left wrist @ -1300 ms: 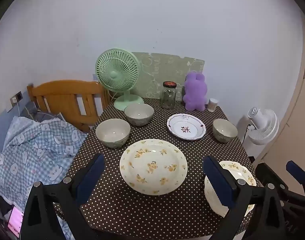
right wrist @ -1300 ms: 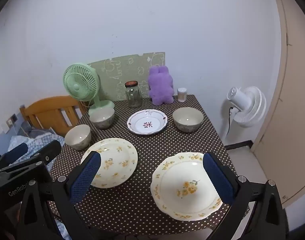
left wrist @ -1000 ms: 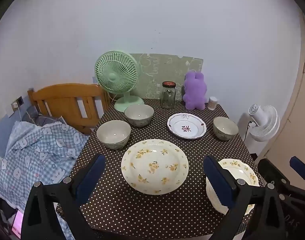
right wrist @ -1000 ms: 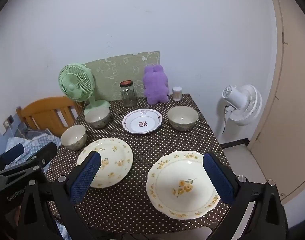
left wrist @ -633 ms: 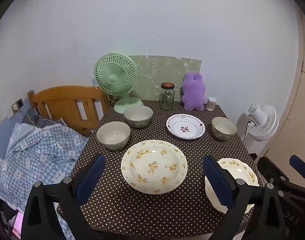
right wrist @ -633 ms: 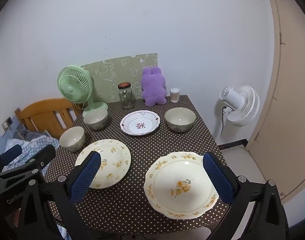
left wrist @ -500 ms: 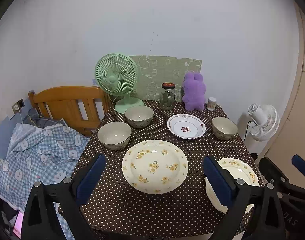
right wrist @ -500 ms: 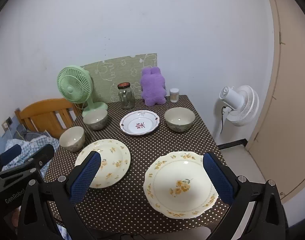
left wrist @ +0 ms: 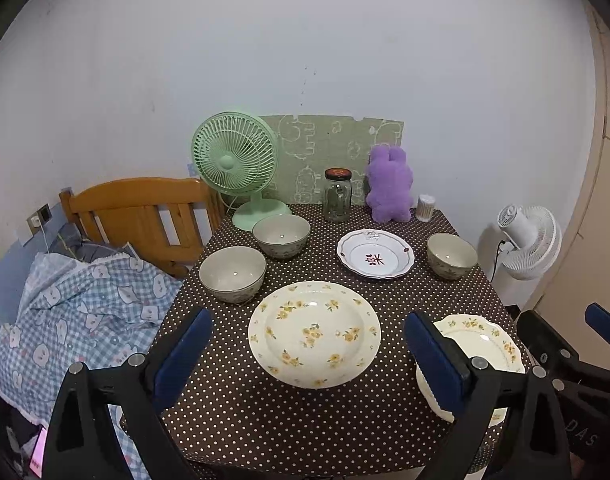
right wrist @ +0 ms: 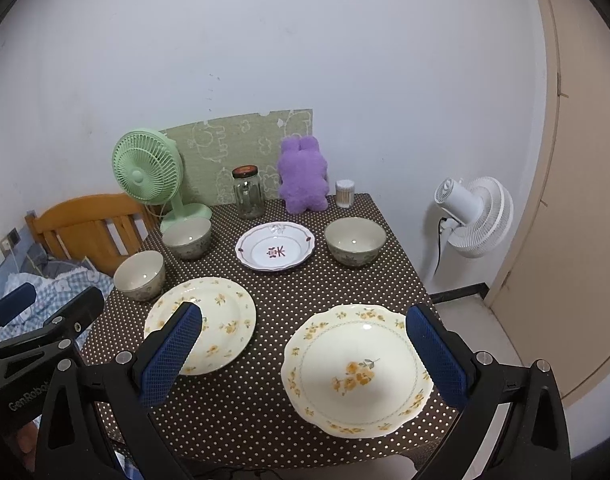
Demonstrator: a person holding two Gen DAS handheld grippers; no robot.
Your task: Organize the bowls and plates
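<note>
On the brown polka-dot table point(left wrist: 345, 296) lie a round yellow-flowered plate point(left wrist: 313, 333) point(right wrist: 221, 322), a scalloped yellow-flowered plate point(right wrist: 359, 368) point(left wrist: 485, 344) at the front right, and a small white plate with a red motif point(left wrist: 375, 253) point(right wrist: 275, 251). Three greenish bowls stand around them: front left point(left wrist: 231, 273) point(right wrist: 139, 274), back left point(left wrist: 281, 235) point(right wrist: 187, 237), and right point(left wrist: 451, 255) point(right wrist: 355, 241). My left gripper point(left wrist: 309, 348) is open above the table's near edge, before the round plate. My right gripper point(right wrist: 309, 344) is open over the scalloped plate. Both hold nothing.
Along the back wall stand a green desk fan point(left wrist: 235, 160), a glass jar point(left wrist: 337, 195), a purple plush toy point(left wrist: 389, 184) and a small white container point(left wrist: 425, 208). A wooden bed frame point(left wrist: 137, 216) with checked bedding point(left wrist: 77, 312) is left; a white floor fan point(right wrist: 475, 216) is right.
Both grippers have drawn back and risen slightly, so the table looks a little smaller and farther. Nothing on the table has moved; both grippers stay open.
</note>
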